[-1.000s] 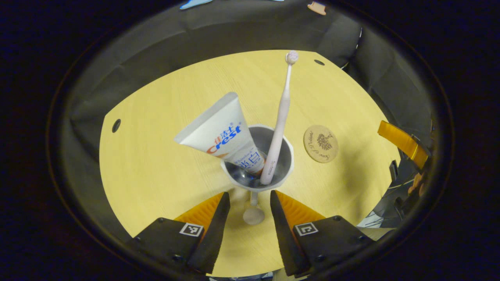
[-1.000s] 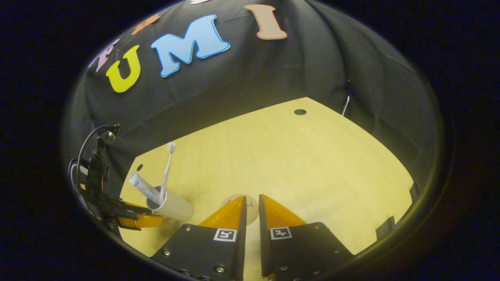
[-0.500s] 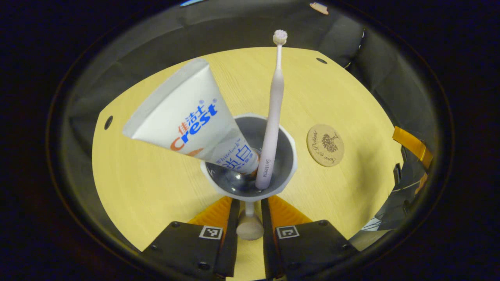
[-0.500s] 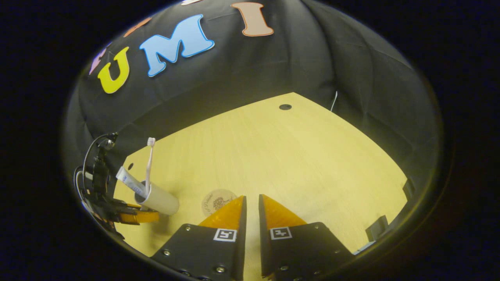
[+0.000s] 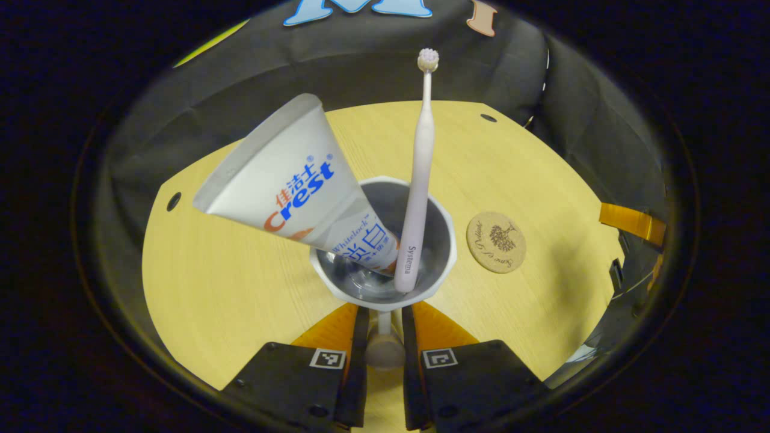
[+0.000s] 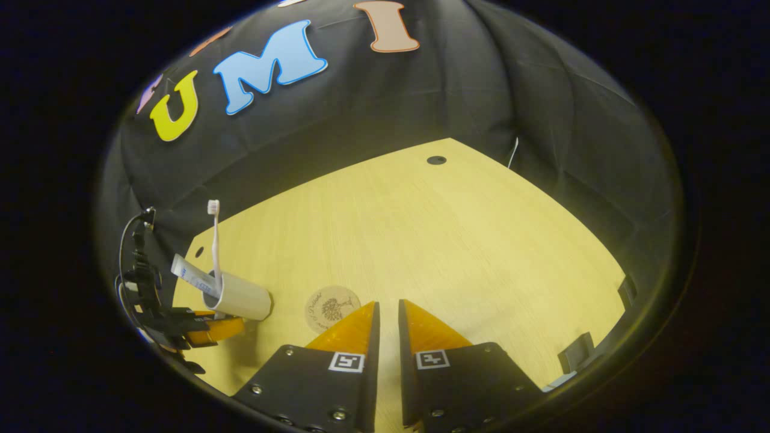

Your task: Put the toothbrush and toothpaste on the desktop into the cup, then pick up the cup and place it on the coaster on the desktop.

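Now the left hand-held gripper (image 5: 379, 337) has closed on the stem of the cup (image 5: 383, 243) and lifts it off the counter (image 5: 228, 282); toothbrush (image 5: 419, 174) and toothpaste (image 5: 295, 180) stand inside, the coaster (image 5: 496, 242) waits just beside, and the right hand-held gripper (image 6: 385, 325) stays narrow, empty

Each hand-held gripper (image 6: 385, 310) has black bodies with screws and square coded markers; possibly a cable (image 6: 124, 240).

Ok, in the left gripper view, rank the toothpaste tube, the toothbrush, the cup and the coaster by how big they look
Largest to smallest, as they look:
1. toothpaste tube, widest, though it leans toward the camera
2. toothbrush, longest but thin
3. cup, close to the toothbrush in area, so that order is unsure
4. coaster, clearly smallest
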